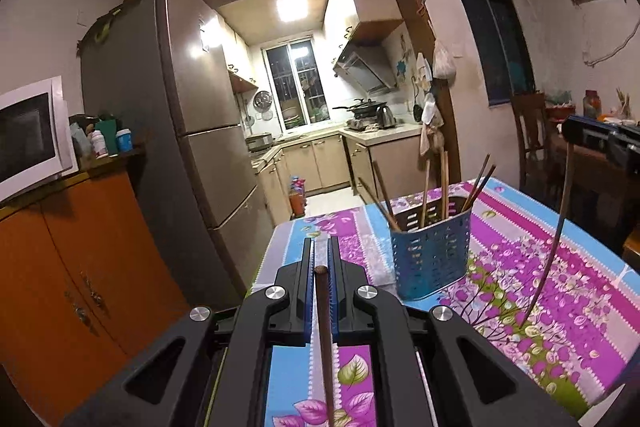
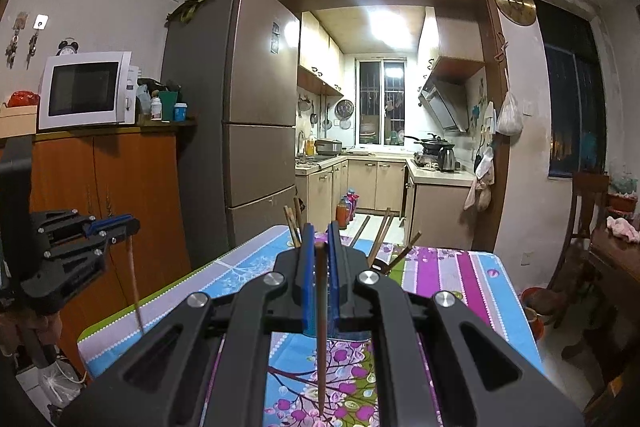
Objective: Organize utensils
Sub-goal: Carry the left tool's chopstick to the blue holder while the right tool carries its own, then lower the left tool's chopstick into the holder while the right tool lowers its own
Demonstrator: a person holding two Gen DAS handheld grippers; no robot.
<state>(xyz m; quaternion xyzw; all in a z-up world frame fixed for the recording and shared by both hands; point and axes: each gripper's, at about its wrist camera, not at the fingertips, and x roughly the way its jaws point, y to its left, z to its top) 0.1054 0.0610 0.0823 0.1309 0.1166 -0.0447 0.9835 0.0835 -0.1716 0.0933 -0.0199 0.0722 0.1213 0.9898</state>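
Both grippers loaded w/ chopsticks above table [image 1: 560, 267]

I see blue holder [image 1: 430, 259] upright on floral cloth w/ several sticks inside; L gripper [image 1: 321, 259] clamped on dark chopstick [image 1: 326, 327]; R gripper [image 2: 320, 247] clamped on lighter chopstick [image 2: 320, 327], tip pointing down

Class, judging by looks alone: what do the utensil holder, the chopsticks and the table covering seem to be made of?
Utensil holder: probably thin metal or plastic, blue, punched with small holes. Chopsticks: likely wood or bamboo, matte brown. Table covering: apparently wipeable plastic sheet, smooth and faintly shiny, floral print.
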